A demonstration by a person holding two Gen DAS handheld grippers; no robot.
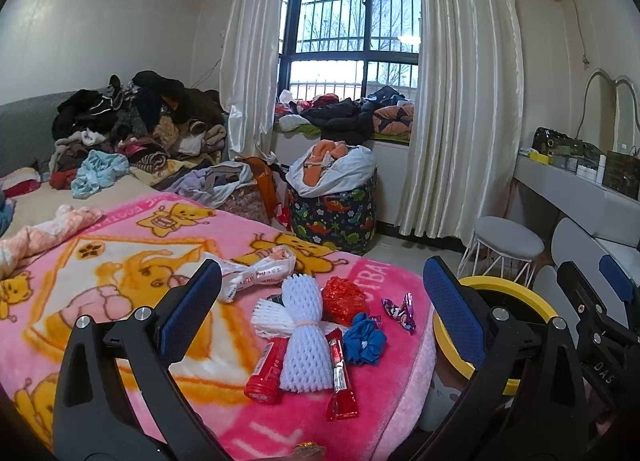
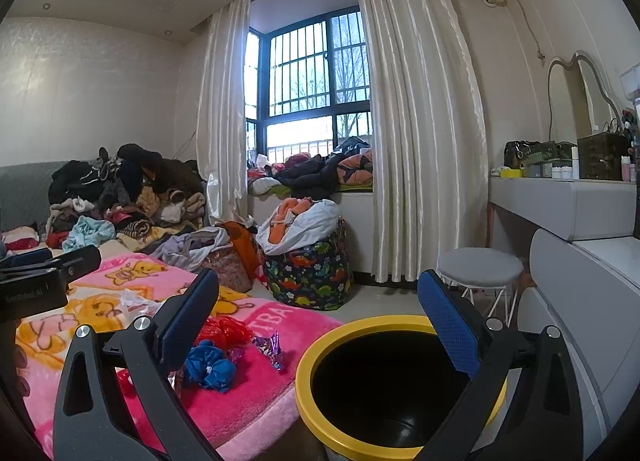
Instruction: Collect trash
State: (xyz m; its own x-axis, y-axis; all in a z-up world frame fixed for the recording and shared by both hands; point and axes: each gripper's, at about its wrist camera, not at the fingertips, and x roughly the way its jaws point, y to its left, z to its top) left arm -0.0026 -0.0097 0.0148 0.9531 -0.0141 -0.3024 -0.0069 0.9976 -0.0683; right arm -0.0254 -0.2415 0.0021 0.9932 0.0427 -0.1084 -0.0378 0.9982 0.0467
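Note:
Trash lies on the pink cartoon blanket [image 1: 120, 273]: a white foam fruit net [image 1: 304, 337], red wrappers [image 1: 340, 377], a red tube wrapper [image 1: 266, 373], crumpled red foil [image 1: 344, 297], a blue wad [image 1: 364, 337], purple candy wrappers [image 1: 400, 309] and a white plastic bag [image 1: 256, 273]. My left gripper [image 1: 320, 309] is open above this pile, holding nothing. A yellow-rimmed black bin [image 2: 360, 341] stands beside the bed. My right gripper [image 2: 320, 325] is open and empty over the bin's near rim. The blue wad [image 2: 210, 367] and red foil [image 2: 224, 331] also show in the right wrist view.
Piles of clothes [image 1: 136, 129] cover the far bed. A dinosaur-print basket [image 1: 332, 217] with a stuffed white bag stands by the window. A grey stool [image 1: 508, 241] and a white dresser [image 2: 568, 213] with toiletries stand at the right.

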